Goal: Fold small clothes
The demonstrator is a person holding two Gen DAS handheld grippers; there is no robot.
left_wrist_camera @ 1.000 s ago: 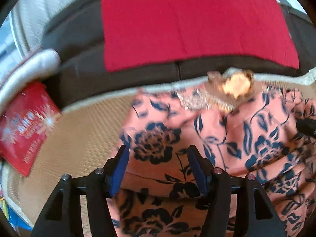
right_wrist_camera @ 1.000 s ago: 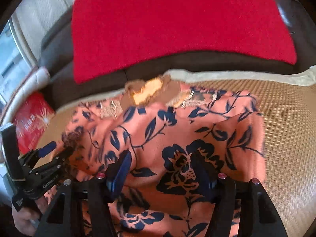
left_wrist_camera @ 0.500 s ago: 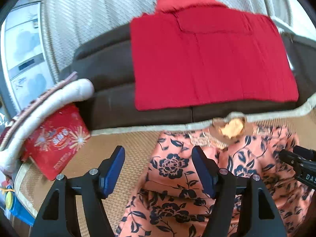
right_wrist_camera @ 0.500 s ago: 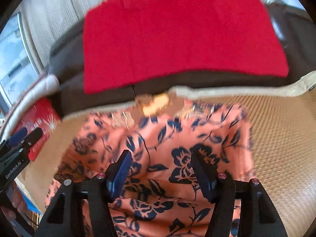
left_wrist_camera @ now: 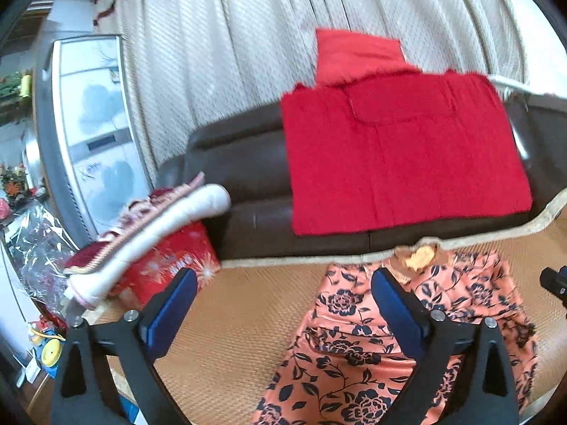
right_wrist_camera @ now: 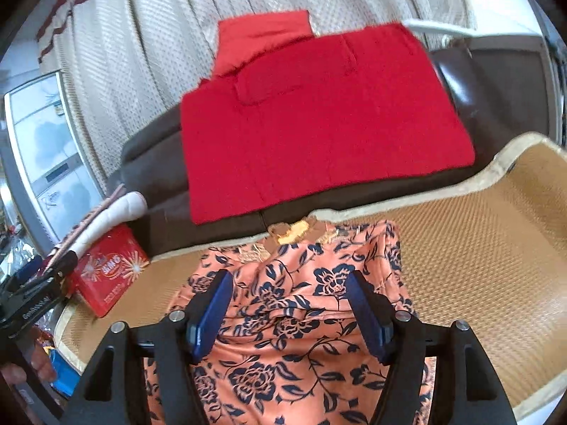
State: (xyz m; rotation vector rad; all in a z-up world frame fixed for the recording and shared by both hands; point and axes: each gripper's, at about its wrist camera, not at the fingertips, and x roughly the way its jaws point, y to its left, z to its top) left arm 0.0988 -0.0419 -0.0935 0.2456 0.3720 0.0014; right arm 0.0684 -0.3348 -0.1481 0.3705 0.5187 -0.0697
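Floral garment down, both grippers free
Garment [right_wrist_camera: 301, 318] lies on the mat [right_wrist_camera: 478, 248], seemingly part-folded; left gripper [left_wrist_camera: 280, 304] and right gripper [right_wrist_camera: 288, 308] fingers are opening, nothing grasped; further folds likely remain

Free room: bare woven mat [right_wrist_camera: 496, 248] at right of frame.
Obstacles: red box [right_wrist_camera: 110, 276] lower left; sofa back [right_wrist_camera: 496, 81] above.
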